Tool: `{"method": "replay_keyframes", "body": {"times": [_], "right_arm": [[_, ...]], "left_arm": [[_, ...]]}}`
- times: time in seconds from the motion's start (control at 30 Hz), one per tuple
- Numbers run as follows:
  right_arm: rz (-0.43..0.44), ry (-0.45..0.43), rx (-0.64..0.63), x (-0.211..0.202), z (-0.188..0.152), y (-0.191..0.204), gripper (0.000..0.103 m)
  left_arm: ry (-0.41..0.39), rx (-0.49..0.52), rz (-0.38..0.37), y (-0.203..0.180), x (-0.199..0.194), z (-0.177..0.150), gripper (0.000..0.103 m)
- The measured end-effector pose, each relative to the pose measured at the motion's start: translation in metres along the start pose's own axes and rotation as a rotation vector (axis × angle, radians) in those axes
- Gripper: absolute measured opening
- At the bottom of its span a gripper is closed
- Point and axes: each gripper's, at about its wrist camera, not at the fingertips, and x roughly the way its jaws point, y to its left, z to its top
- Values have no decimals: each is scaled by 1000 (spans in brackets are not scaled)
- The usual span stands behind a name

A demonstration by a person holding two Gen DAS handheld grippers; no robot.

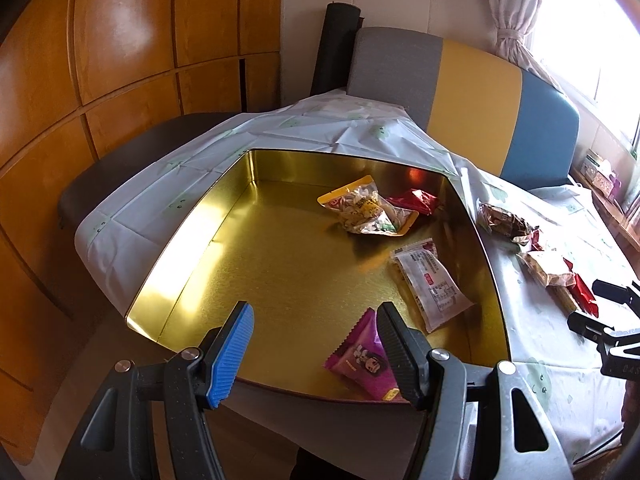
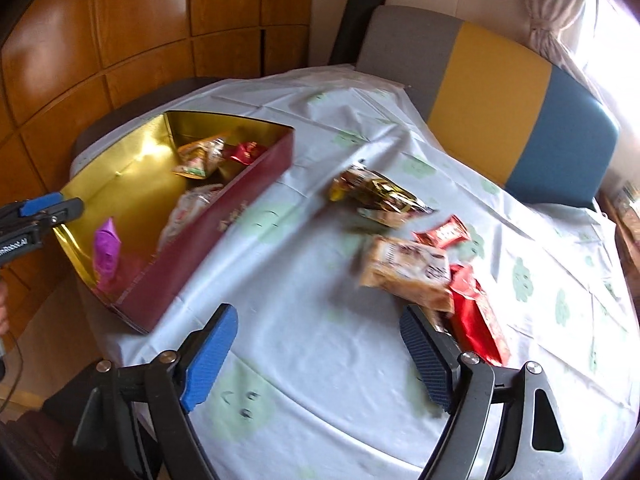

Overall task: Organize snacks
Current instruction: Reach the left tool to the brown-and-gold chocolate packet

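A gold-lined tin box [image 1: 208, 216] with dark red outer walls [image 2: 224, 216] sits on the table's left. Inside lie a yellow-edged snack bag [image 1: 368, 208], a red packet [image 1: 416, 200], a clear white packet [image 1: 432, 284] and a purple packet [image 1: 360, 360]. My left gripper [image 1: 316, 320] is open above the box's near edge, the purple packet lying beside its right finger. My right gripper [image 2: 320, 328] is open and empty over the cloth. Loose snacks lie ahead of it: a gold bag [image 2: 380, 196], a tan packet [image 2: 408, 272] and red packets [image 2: 476, 316].
A white tablecloth [image 2: 304, 360] with green prints covers the table. A grey, yellow and blue bench back [image 2: 488, 80] stands behind it. Wooden panels [image 1: 120, 52] fill the left. The left gripper also shows at the left edge of the right wrist view [image 2: 36, 212].
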Motion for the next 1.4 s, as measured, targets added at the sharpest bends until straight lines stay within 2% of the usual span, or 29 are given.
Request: {"method": "replay_keyframes", "body": {"times": [0.37, 0.67, 0.93, 1.13, 1.3, 1.4], "right_arm": [[-62, 33, -1, 1, -11, -22, 87], [-150, -2, -136, -4, -9, -11, 92], [-189, -10, -179, -5, -10, -21, 93], [-211, -12, -206, -7, -12, -29, 93], [-245, 5, -256, -5, -12, -40, 94], [-263, 16, -218, 1, -14, -57, 95]], "left_arm": [[2, 26, -6, -10, 0, -2, 65], [5, 37, -4, -14, 0, -2, 65], [-7, 52, -3, -24, -5, 6, 65], [-5, 64, -30, -36, -9, 14, 65], [-19, 77, -90, -53, -18, 27, 63], [-16, 118, -147, -70, -23, 34, 61]]}}
